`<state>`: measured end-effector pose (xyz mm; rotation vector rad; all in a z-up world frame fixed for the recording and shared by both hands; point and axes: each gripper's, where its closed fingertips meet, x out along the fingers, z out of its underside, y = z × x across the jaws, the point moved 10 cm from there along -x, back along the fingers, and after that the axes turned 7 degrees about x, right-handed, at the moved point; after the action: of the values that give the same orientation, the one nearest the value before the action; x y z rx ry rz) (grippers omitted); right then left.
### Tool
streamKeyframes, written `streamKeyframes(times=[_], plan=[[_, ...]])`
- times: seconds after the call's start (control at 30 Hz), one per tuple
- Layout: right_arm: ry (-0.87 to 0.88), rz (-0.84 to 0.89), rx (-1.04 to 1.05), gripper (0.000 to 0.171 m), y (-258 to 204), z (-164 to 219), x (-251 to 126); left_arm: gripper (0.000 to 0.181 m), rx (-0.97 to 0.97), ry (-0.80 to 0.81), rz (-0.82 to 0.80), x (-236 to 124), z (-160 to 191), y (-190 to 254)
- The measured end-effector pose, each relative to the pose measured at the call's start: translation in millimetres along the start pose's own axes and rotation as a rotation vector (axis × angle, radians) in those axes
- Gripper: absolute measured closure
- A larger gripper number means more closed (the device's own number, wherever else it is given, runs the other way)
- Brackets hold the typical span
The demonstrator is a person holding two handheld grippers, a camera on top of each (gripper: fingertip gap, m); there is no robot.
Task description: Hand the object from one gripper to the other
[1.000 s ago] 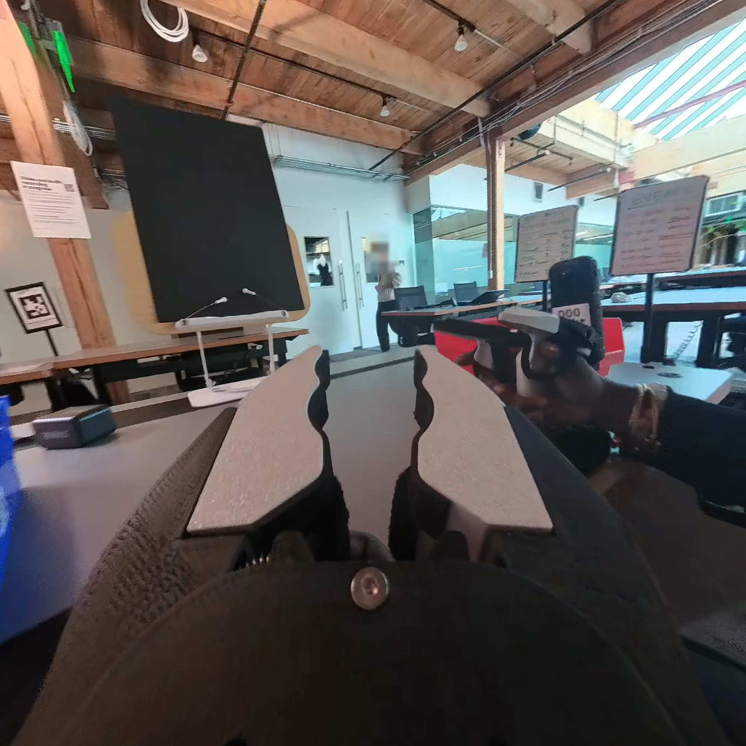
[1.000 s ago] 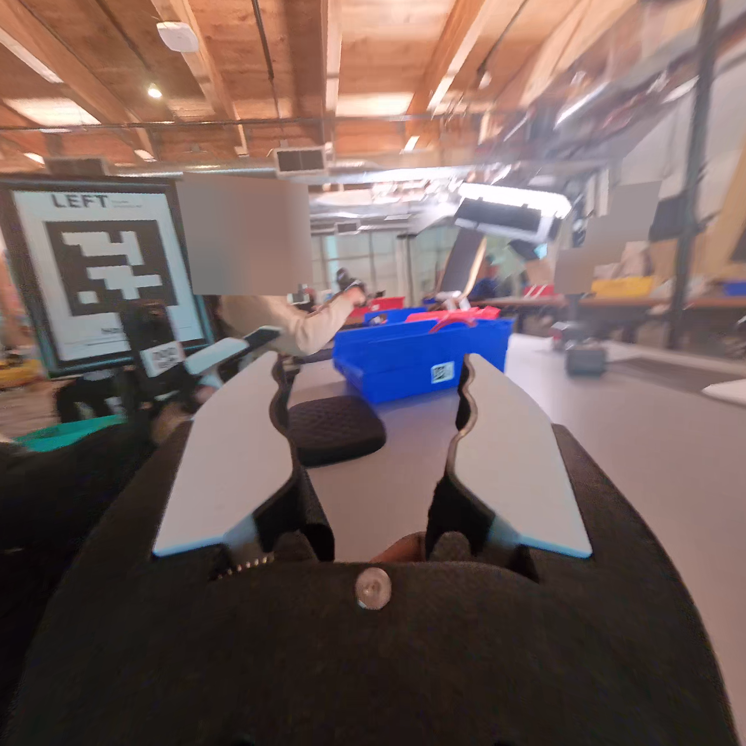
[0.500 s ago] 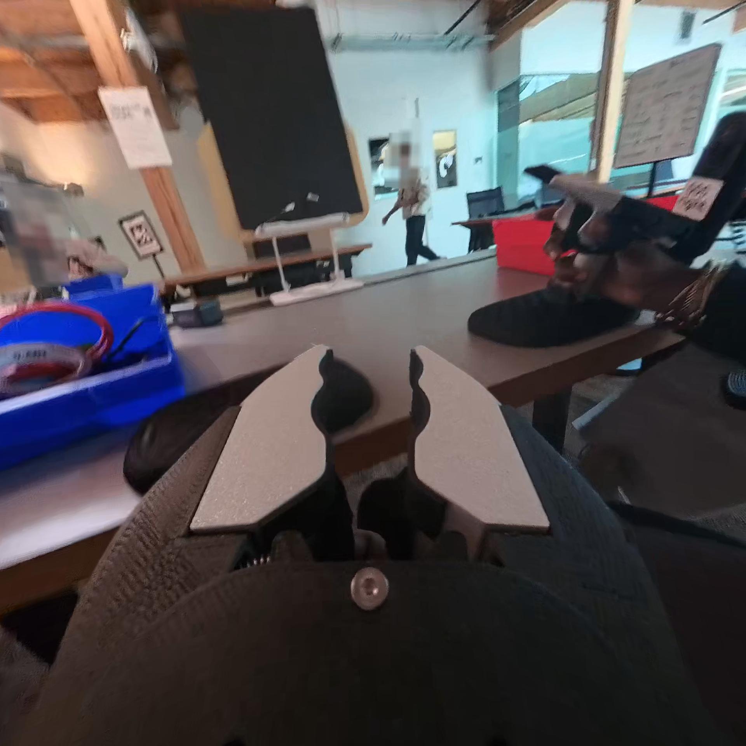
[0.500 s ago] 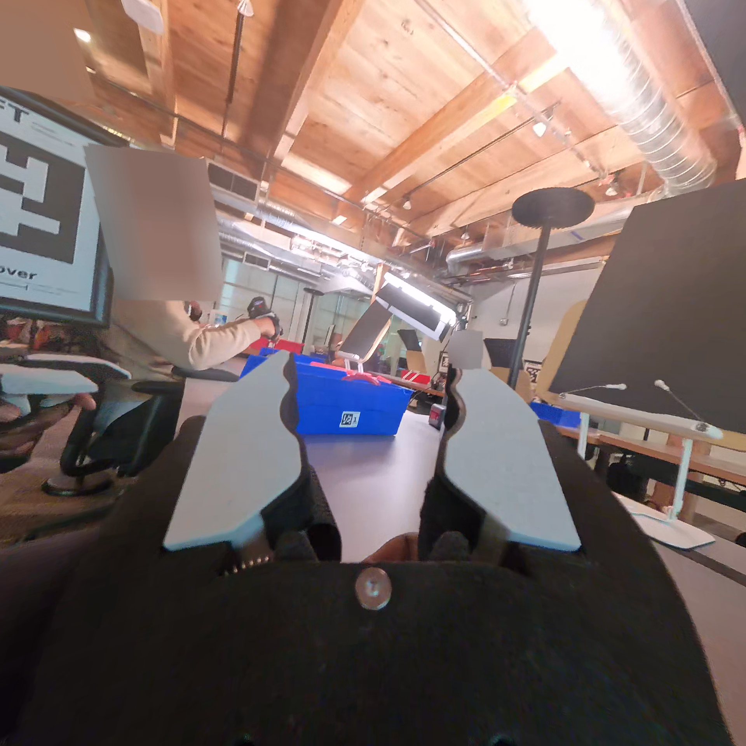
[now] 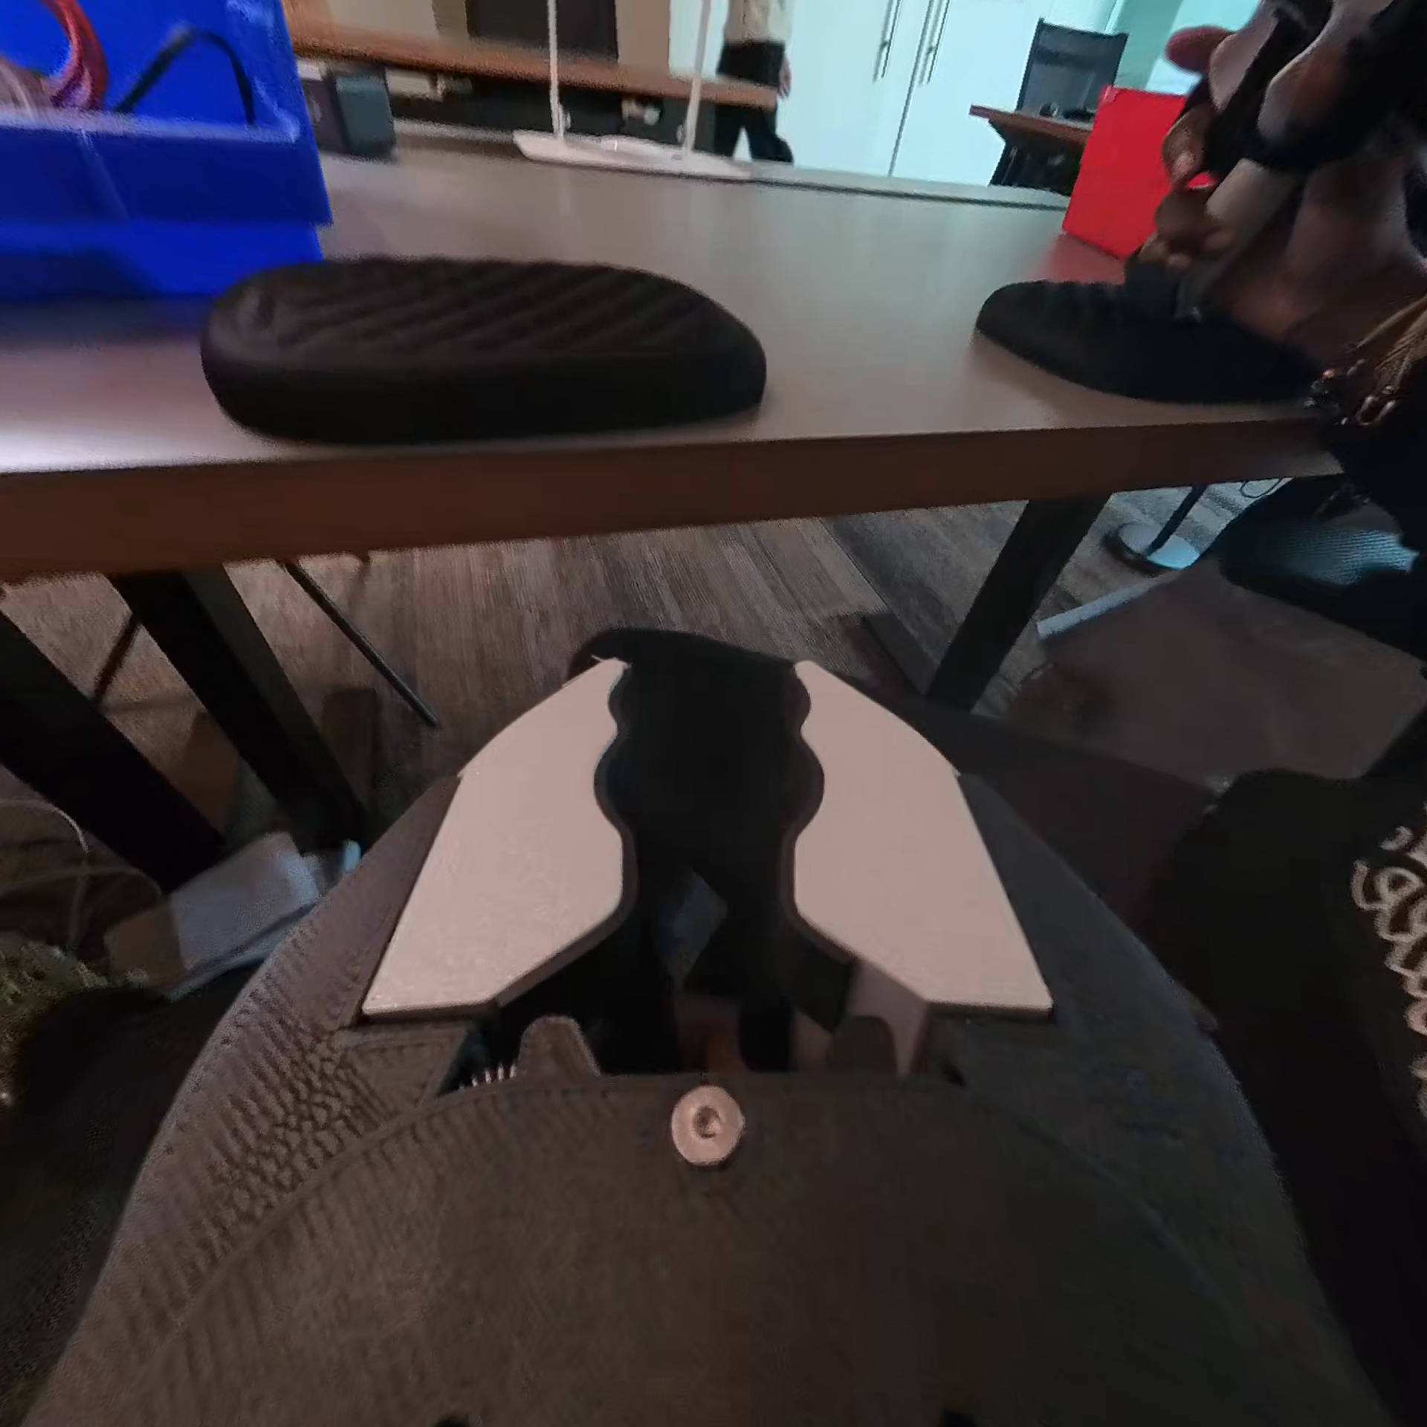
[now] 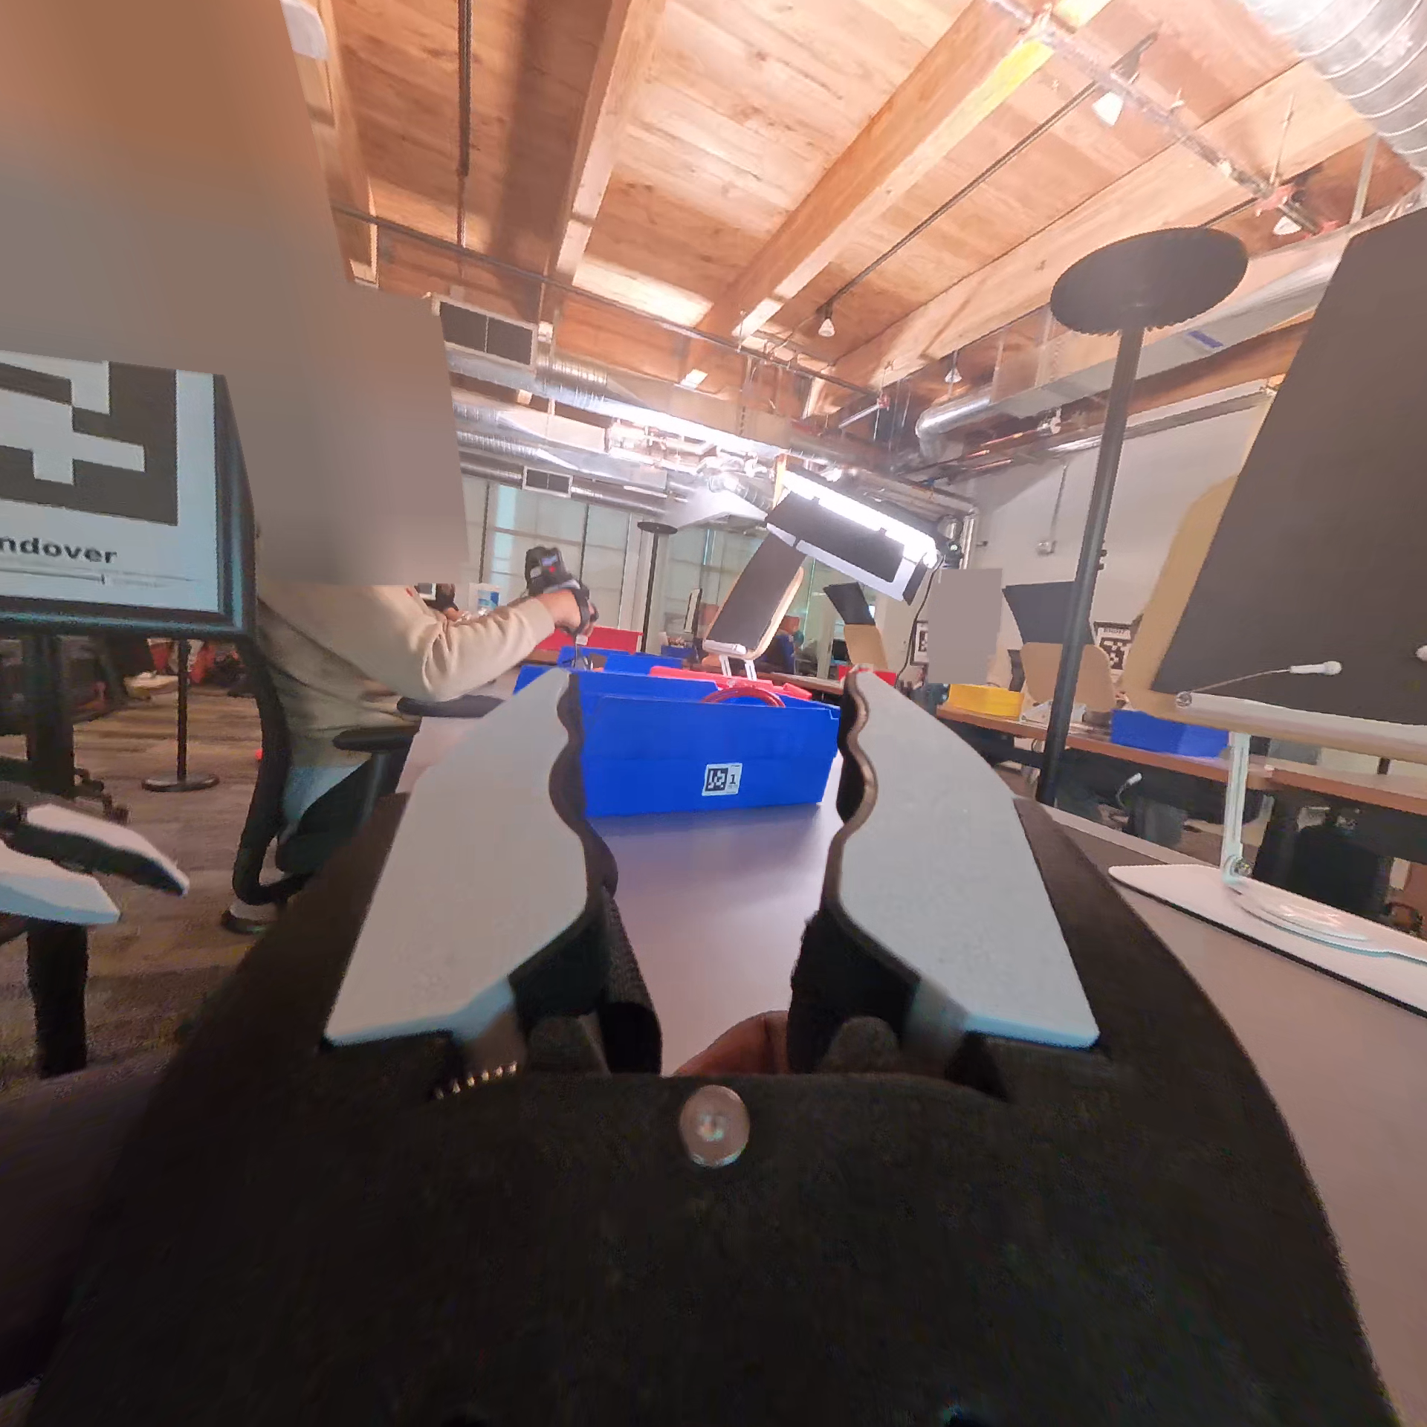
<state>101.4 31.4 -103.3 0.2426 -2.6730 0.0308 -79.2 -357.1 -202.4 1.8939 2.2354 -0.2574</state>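
My left gripper (image 5: 706,672) is open and empty. It sits low, below the front edge of the grey table (image 5: 849,255), and points under it. My right gripper (image 6: 710,687) is open and empty over the table, pointing at a blue bin (image 6: 710,749) that holds a red cable loop (image 6: 741,695). In the left wrist view the right gripper, held in a hand (image 5: 1274,116), is at the far right above a black pad (image 5: 1120,340). The left gripper's fingers (image 6: 77,857) show at the left edge of the right wrist view. Neither gripper holds an object.
A second black ribbed pad (image 5: 486,347) lies near the table's front edge, beside the blue bin (image 5: 154,177). A red bin (image 5: 1120,177) stands at the far right. A white stand base (image 6: 1274,903) is on the right. A seated person (image 6: 371,664) works behind. Table legs (image 5: 1004,602) stand ahead of the left gripper. There is about 35 centimeters between the tips of the two grippers.
My left gripper has dropped from above the table to below its front edge and opened slightly wider. My right gripper swung up and right a second ago and has since held nearly still.
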Motion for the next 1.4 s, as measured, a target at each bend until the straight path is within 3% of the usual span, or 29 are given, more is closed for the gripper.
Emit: streamKeyframes(times=[0.23,0.37,0.5,0.7,0.87,1.03,1.13,1.27,1.33,1.4], plan=[[0.145,0.034,0.159,0.107,12,-6,-13,0.144,-0.186,0.028,0.054,6,1,-19],[0.167,0.015,0.176,0.107,9,-8,-17,0.145,-0.307,0.093,0.181,17,-8,-18],[0.201,0.033,0.139,0.110,3,-10,-22,0.146,-0.280,0.214,0.384,22,-20,-5],[0.210,0.061,0.176,0.110,9,-10,-22,0.146,-0.269,0.164,0.541,15,-18,11],[0.138,0.071,0.117,0.111,5,-5,-14,0.143,-0.083,0.010,0.414,7,-7,8],[-0.021,0.106,0.072,0.115,4,2,4,0.143,-0.060,-0.034,0.357,1,-1,-8],[-0.119,0.127,0.068,0.116,4,6,16,0.140,-0.019,-0.136,0.133,-9,15,-39],[-0.170,0.169,0.044,0.115,4,11,25,0.127,0.089,-0.600,-0.328,-23,74,-125],[-0.206,0.197,0.042,0.115,5,13,29,0.125,-0.061,-0.744,-0.420,-17,117,-166],[-0.237,0.214,0.046,0.113,6,15,31,0.122,-0.321,-0.714,-0.471,-1,169,-200]])
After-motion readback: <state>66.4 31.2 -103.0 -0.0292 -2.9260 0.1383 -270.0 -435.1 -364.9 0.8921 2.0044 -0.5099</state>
